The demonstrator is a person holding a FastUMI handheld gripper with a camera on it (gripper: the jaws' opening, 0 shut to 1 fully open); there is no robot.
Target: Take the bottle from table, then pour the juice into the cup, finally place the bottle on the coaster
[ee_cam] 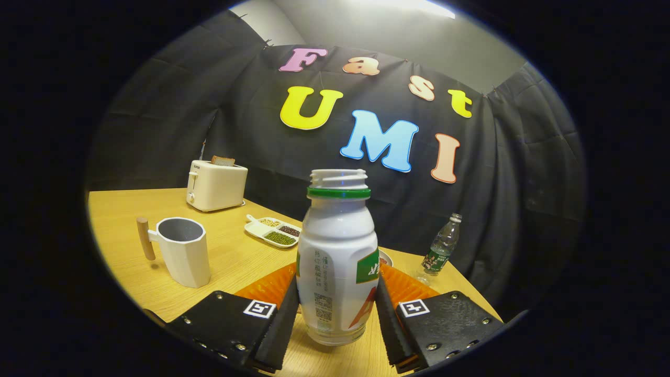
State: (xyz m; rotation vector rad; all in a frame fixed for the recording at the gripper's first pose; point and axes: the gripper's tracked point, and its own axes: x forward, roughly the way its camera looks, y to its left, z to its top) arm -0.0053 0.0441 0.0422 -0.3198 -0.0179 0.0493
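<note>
Bottle [337,262] first: it's a white plastic juice bottle with a green ring at the neck and the cap off, standing upright right between the fingers of my gripper [337,319]. Both black ribbed pads [282,324] sit tight against its sides, so I'd call that a closed grip on the bottle. From here I honestly can't tell whether its base is resting on the light wooden table [120,220] or raised just above it.

Under and behind the bottle there's a ribbed orange coaster [267,287], poking out on both sides past the fingers. The edge of a small dish peeks out just behind the bottle on the right side, too hidden to say more.

Off to the left, ahead of the left finger, stands the white faceted cup with a wooden handle [183,251], upright and well apart from the bottle. Beyond it is a cream toaster [215,185] with a slice of bread sticking up, and near that a white divided tray of beans and grains [273,231]. Over on the right, by the table's far edge, a small clear water bottle with a green label [442,246] stands on its own.
</note>
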